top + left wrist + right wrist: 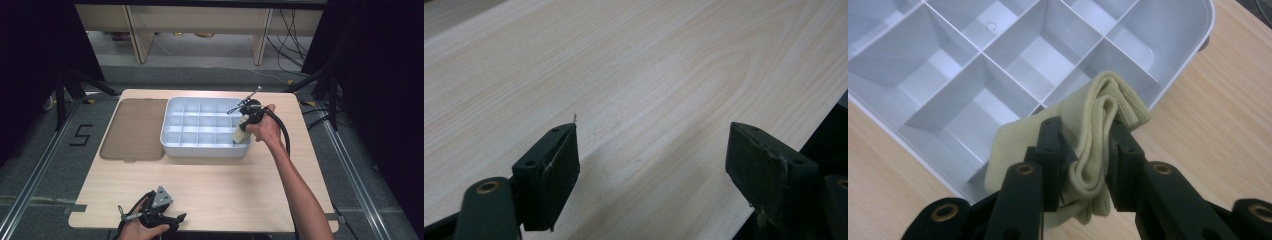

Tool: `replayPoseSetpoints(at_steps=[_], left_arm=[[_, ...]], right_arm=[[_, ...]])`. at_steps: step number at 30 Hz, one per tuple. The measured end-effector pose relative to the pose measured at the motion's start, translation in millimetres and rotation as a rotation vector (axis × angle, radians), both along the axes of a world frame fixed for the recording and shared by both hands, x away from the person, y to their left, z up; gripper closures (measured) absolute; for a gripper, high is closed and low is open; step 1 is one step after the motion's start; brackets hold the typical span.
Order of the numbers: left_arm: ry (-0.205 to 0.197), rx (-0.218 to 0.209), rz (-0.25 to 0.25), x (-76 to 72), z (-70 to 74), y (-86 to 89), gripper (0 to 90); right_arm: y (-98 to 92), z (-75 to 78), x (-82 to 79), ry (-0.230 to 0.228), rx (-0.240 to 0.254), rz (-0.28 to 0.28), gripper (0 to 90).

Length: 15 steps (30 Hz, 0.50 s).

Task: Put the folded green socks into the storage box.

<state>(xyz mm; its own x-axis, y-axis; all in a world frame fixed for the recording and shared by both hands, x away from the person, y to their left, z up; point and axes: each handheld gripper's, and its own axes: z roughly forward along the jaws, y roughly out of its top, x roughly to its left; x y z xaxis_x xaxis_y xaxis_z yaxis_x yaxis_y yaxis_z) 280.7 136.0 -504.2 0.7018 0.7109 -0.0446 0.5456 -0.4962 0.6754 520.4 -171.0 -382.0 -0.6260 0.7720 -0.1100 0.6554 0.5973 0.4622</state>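
Note:
A folded pale yellow cloth (pixel 1098 125) hangs pinched between the jaws of my right gripper (pixel 1087 150), just above the near right corner of a light grey divided tray (pixel 973 65). From above, the cloth (pixel 241 133) dangles over the tray's front right compartment, under my right gripper (pixel 248 117). The tray (pixel 172 145) has several compartments, all bare as far as I can see. My left gripper (pixel 172 219) rests low at the table's front edge, and its jaws (pixel 651 165) stand wide open over bare wood.
A brown flat lid (pixel 134 129) lies left of the tray on the light wooden table (pixel 225 185). The table edge drops off just right of the left gripper's jaws. Dark stands and cables surround the table.

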Motion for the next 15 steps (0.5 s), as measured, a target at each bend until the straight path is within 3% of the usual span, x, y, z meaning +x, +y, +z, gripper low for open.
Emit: replayPoseSetpoints(at_steps=[8,15], left_arm=[[0.004,0.002,-0.014,0.0,-0.1,0.2,21.1],[0.003,0.006,-0.009,0.0,-0.8,-0.3,21.1]], right_arm=[[5.3,-7.4,2.7,0.011,-0.045,0.006,72.3],[4.6,-14.4,4.3,0.016,-0.052,-0.004,72.3]])
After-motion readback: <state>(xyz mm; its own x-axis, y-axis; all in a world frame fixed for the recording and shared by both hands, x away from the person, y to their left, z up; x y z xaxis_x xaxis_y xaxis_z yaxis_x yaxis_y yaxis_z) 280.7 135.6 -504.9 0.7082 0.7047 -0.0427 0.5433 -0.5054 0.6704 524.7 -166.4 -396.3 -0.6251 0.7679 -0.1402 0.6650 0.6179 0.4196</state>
